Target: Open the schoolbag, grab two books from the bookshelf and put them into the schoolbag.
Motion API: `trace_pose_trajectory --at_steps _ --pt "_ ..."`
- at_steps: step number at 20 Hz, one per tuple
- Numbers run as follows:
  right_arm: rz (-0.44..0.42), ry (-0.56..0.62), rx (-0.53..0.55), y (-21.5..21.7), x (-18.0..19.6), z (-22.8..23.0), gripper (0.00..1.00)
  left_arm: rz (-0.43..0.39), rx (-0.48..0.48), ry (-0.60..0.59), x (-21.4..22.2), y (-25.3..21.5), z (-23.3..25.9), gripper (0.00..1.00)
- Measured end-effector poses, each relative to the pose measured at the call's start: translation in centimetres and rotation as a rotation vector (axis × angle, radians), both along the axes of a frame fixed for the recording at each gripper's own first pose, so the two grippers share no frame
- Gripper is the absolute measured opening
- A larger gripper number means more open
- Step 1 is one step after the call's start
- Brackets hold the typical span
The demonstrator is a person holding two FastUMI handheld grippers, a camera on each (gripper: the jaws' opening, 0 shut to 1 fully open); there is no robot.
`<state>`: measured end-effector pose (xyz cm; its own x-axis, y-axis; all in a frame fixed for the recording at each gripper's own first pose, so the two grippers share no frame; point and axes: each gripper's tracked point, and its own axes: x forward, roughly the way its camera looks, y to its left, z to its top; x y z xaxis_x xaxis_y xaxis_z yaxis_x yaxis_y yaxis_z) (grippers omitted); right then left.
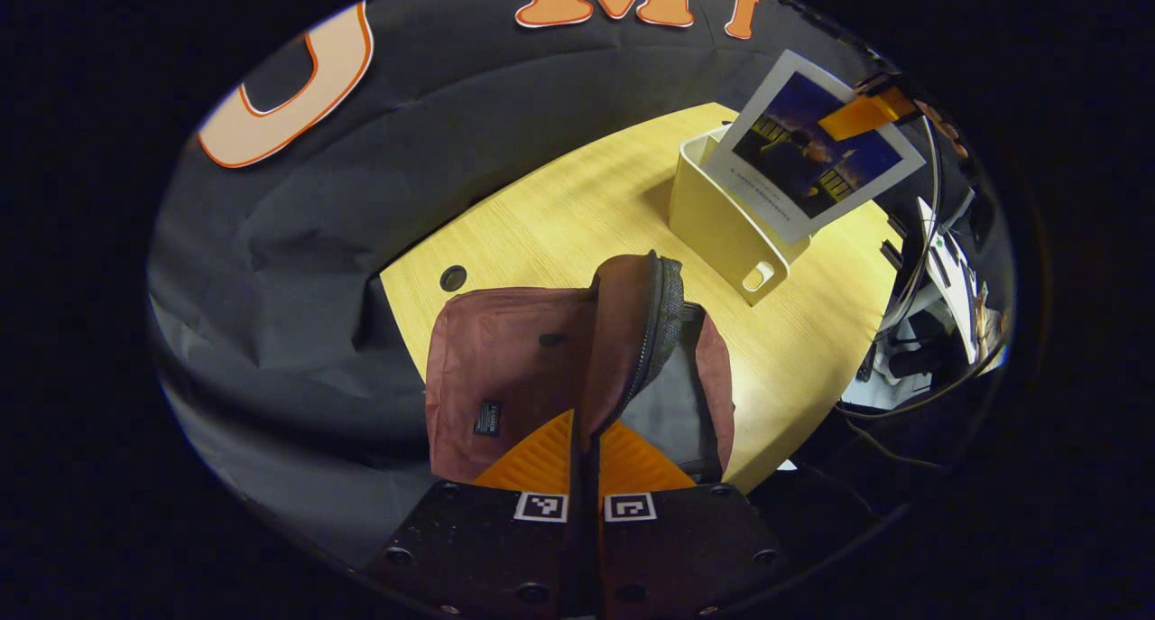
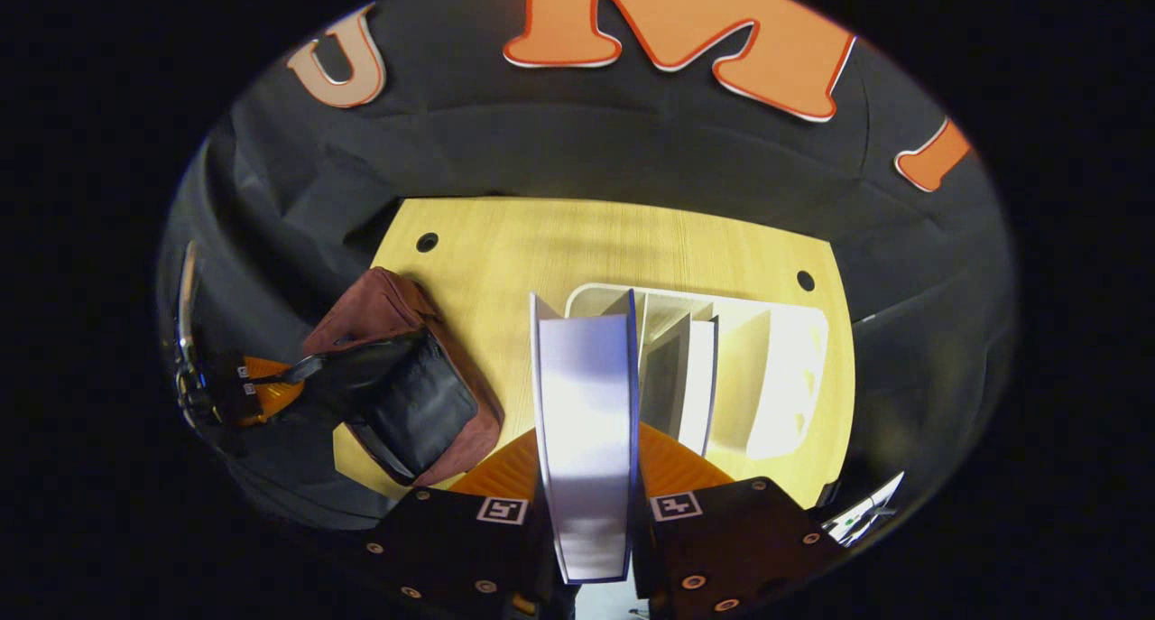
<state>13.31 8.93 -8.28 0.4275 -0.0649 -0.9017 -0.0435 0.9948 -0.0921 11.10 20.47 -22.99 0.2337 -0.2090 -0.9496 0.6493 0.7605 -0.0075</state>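
left tool: fingers pressed together on the edge of the flap, pinching it up; we see this low centre of the left gripper view.
right tool: clamped on a white-covered book, spine edge toward camera, bottom centre of the right gripper view.
maroon fabric schoolbag: lies on the light wooden counter, mouth open, dark lining showing; centre-low in the left gripper view, lower left in the right gripper view.
cream plastic bookshelf: centre-right of the right gripper view, more books upright inside.
progress: we judge the bag opened and first book lifted clear of the bookshelf, not yet in the bag.
left to do: drop this book in, fetch a second.
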Motion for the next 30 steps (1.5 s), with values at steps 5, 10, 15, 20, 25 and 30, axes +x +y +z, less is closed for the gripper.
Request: trace_pose_trajectory --at_steps 5,10,15,20,25,30 --pt "0.016 -0.065 0.067 2.2 -2.1 2.3 0.35 -0.007 -0.003 -0.013 0.0 -0.1 0.3 0.01" --pt "0.018 -0.055 0.185 6.1 -4.3 -0.6 0.34 -0.002 -0.017 -0.013 -0.1 -0.3 0.4 0.01" --pt "-0.062 -0.005 0.358 10.7 -6.1 -6.1 0.34 0.012 -0.025 -0.025 -0.3 -0.4 0.5 0.01" --pt "-0.124 0.034 0.524 14.7 -7.2 -9.4 0.35 0.033 -0.048 -0.032 -0.5 -0.4 0.5 0.01" --pt "-0.203 0.021 0.69 16.4 -8.0 -10.5 0.34 0.06 -0.071 -0.055 -0.4 -0.7 0.4 0.01" --pt "-0.236 0.004 0.809 17.5 -7.9 -10.6 0.34 0.065 -0.085 -0.07 0.0 -0.7 0.3 0.01"
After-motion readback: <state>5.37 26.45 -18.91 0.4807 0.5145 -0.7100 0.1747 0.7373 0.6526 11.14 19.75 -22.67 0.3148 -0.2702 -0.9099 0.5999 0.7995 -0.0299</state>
